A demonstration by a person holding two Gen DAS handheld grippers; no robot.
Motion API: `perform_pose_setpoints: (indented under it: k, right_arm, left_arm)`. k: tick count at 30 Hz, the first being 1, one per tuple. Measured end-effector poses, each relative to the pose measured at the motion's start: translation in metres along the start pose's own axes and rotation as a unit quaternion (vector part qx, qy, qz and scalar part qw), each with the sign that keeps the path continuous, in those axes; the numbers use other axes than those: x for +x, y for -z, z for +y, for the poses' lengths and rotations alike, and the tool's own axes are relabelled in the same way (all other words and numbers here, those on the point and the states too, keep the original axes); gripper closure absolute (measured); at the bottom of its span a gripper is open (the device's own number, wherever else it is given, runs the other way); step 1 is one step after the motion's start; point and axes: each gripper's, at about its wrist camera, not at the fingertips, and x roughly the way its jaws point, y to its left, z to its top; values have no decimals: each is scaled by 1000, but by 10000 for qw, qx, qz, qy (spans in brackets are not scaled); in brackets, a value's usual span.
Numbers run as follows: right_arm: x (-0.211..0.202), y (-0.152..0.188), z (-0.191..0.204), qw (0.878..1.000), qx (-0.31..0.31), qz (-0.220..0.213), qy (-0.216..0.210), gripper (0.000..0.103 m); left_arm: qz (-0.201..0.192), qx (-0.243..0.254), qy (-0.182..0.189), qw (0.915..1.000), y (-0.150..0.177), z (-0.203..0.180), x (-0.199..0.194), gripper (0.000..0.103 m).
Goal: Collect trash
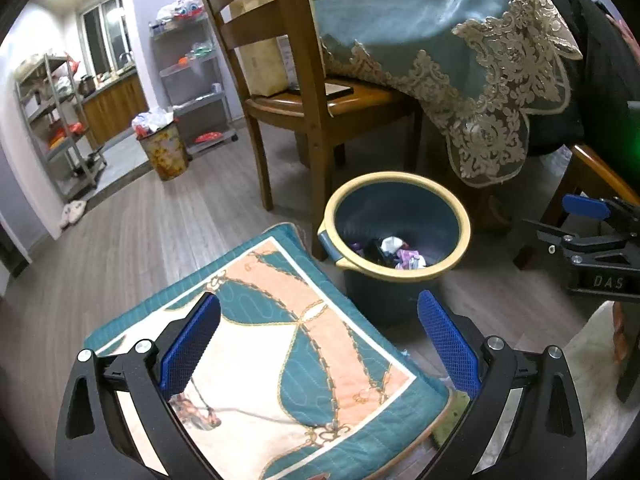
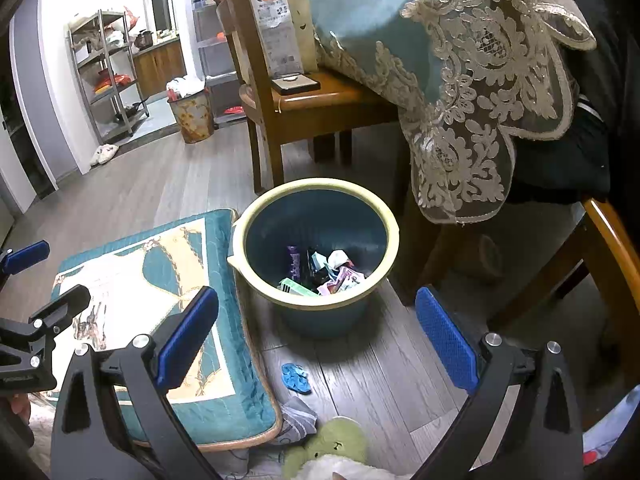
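A dark blue bin with a cream rim (image 2: 244, 236) (image 1: 468, 226) stands on the wood floor, with crumpled wrappers and paper (image 2: 326, 274) (image 1: 394, 252) at its bottom. My right gripper (image 2: 316, 312) hangs in front of the bin, jaws wide and nothing between them. My left gripper (image 1: 318, 318) is open and empty over a patterned teal cushion (image 1: 280, 344) (image 2: 224, 264) to the left of the bin. A small crumpled blue scrap (image 2: 296, 378) lies on the floor just before the bin, between the right gripper's fingers in the picture and lower than them.
A wooden chair (image 1: 304, 92) with boxes on its seat stands behind the bin. A teal tablecloth with lace trim (image 2: 472, 92) hangs over it at right. A green plush toy (image 2: 332, 446) and a grey sock (image 2: 300, 420) lie near me. A second full waste basket (image 1: 164, 148) stands farther back.
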Motion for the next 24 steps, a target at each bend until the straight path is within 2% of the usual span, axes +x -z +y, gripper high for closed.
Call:
perform_pose_setpoints:
  k: [24]
  right_arm:
    - [4,4,3,10000,-37,46,61,6]
  left_arm:
    - [35,-85,121,9999,-3,-5,5,5]
